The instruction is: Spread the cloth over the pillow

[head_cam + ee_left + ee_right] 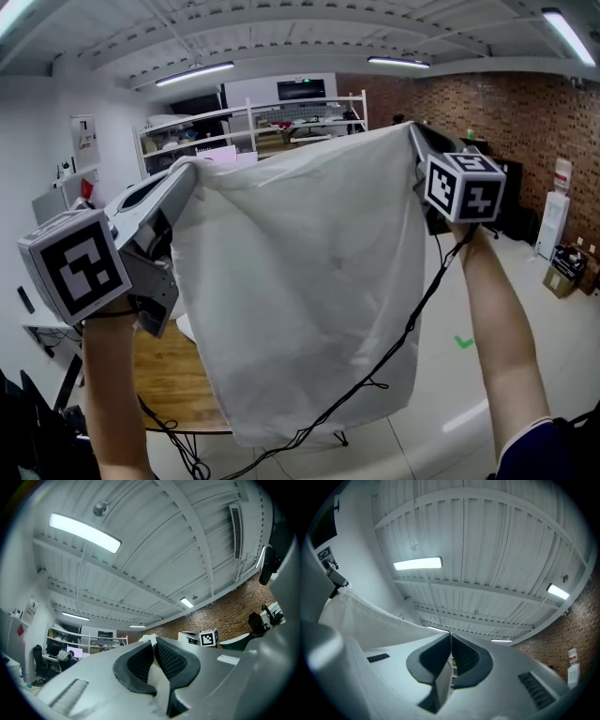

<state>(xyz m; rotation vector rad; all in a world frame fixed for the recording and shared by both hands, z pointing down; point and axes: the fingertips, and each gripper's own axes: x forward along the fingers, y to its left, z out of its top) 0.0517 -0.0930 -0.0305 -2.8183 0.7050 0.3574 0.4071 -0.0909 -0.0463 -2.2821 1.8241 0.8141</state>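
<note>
Head view: the cloth (300, 281), a plain white sheet, is held up in the air in front of the person and hangs free as a curtain. Its top edge is its long axis, running from the left gripper (186, 171) across to the right gripper (412, 129) and rising slightly toward the right. The rest of the sheet lies below both sets of jaws, and its lower hem hangs near the far edge of the table (173, 375).

Left gripper view: the left gripper (153, 644) is clenched on one top corner, with white fabric pinched between the ribbed pads.

Right gripper view: the right gripper (451, 638) is likewise clenched on a fold of the cloth (361, 620), which stretches away to the left.

No view shows the pillow. It may be behind the hanging sheet, so which hand is nearer to it cannot be told. In my judgement, the coming move requires carrying the top edge forward and down while keeping it taut between the two grips.

A black cable (412, 328) trails from the right gripper across the front of the sheet and could snag it.

The table is brown wood. The floor (450, 412) is pale and carries a green mark (463, 342). White shelving (281, 117) stands at the back, a brick wall (506, 112) is to the right, and strip lights hang overhead.
</note>
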